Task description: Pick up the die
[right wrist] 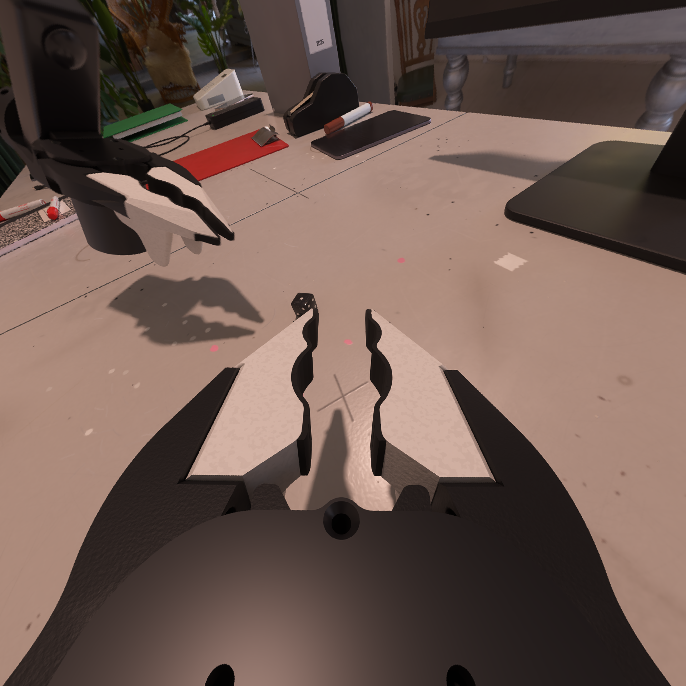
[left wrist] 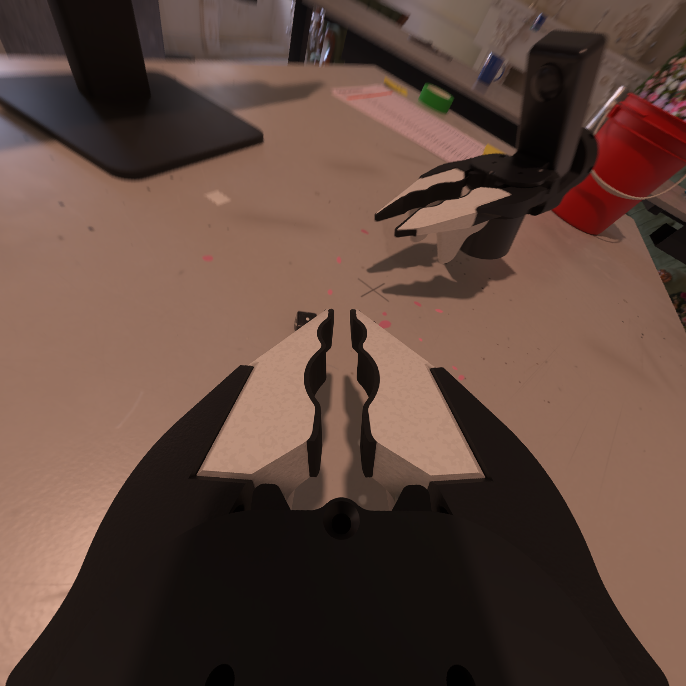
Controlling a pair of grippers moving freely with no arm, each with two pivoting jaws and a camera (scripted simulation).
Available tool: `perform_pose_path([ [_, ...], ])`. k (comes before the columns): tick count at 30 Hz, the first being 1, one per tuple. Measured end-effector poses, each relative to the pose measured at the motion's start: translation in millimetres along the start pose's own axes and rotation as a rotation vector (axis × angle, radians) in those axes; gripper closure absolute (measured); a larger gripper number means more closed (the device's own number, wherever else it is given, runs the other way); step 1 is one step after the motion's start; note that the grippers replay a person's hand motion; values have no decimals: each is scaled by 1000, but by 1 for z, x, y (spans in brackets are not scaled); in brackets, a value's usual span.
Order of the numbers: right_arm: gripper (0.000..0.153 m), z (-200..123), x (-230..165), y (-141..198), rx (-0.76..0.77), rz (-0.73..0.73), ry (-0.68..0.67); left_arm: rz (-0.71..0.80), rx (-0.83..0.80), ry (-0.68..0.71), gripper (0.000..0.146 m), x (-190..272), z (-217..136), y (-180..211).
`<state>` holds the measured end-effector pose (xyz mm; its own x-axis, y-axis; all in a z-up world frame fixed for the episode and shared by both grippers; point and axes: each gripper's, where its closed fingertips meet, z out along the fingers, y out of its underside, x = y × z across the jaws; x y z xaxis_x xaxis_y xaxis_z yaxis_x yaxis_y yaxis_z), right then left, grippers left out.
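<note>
The die [left wrist: 303,320] is small and black with white pips and lies on the beige table [left wrist: 148,297]. In the left wrist view it sits just left of my left gripper's [left wrist: 341,312] left fingertip, which partly hides it. The left jaws stand a narrow gap apart with nothing between them. In the right wrist view the die [right wrist: 304,302] lies just beyond the left fingertip of my right gripper [right wrist: 341,313], outside the gap. The right jaws are open and empty. Each gripper hovers in the other's view: the right one [left wrist: 388,224], the left one [right wrist: 222,237].
A black monitor base [left wrist: 122,122] stands at the far left of the left wrist view. A red bucket [left wrist: 627,167], green tape roll [left wrist: 436,97] and pink sheet [left wrist: 404,115] lie far right. A phone [right wrist: 371,133], marker [right wrist: 349,118], tape dispenser [right wrist: 321,102] and red pad [right wrist: 230,154] lie at the back.
</note>
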<state>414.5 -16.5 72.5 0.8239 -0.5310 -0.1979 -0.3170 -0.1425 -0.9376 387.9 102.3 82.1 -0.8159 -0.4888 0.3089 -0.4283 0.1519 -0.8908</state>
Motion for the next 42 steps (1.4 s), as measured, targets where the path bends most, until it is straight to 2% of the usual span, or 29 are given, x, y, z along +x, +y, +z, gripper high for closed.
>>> perform_pose_path([
  [4, 127, -1, -4, -1, 3, -6, -8, -89, -219, -37, 130, -9, 26, 21],
  [8, 127, -4, -9, -8, 27, -37, -11, -66, -357, -126, 107, -18, 53, 37],
  [10, 127, -7, -12, -12, 43, -58, -6, -7, -435, -208, 101, -29, 59, 45],
  [13, 127, -11, -16, -17, 68, -79, -2, 59, -471, -279, 103, -36, 61, 47],
  [16, 127, -15, -18, -19, 84, -91, 0, 60, -482, -270, 104, -36, 61, 46],
  [20, 127, -17, -20, -20, 91, -112, 11, 60, -489, -198, 127, -28, 63, 49],
  [21, 127, -17, -20, -20, 92, -117, 15, 69, -487, -196, 128, -27, 64, 49],
  [25, 127, -16, -19, -19, 90, -136, 33, 118, -478, -239, 129, -33, 63, 47],
  [30, 127, -12, -18, -15, 70, -146, 36, 68, -458, -187, 110, -27, 66, 46],
  [36, 128, -12, -18, -14, 68, -159, 44, 131, -462, -212, 128, -31, 67, 47],
  [42, 127, -13, -17, -16, 75, -154, 44, 110, -414, -169, 130, -26, 64, 41],
])
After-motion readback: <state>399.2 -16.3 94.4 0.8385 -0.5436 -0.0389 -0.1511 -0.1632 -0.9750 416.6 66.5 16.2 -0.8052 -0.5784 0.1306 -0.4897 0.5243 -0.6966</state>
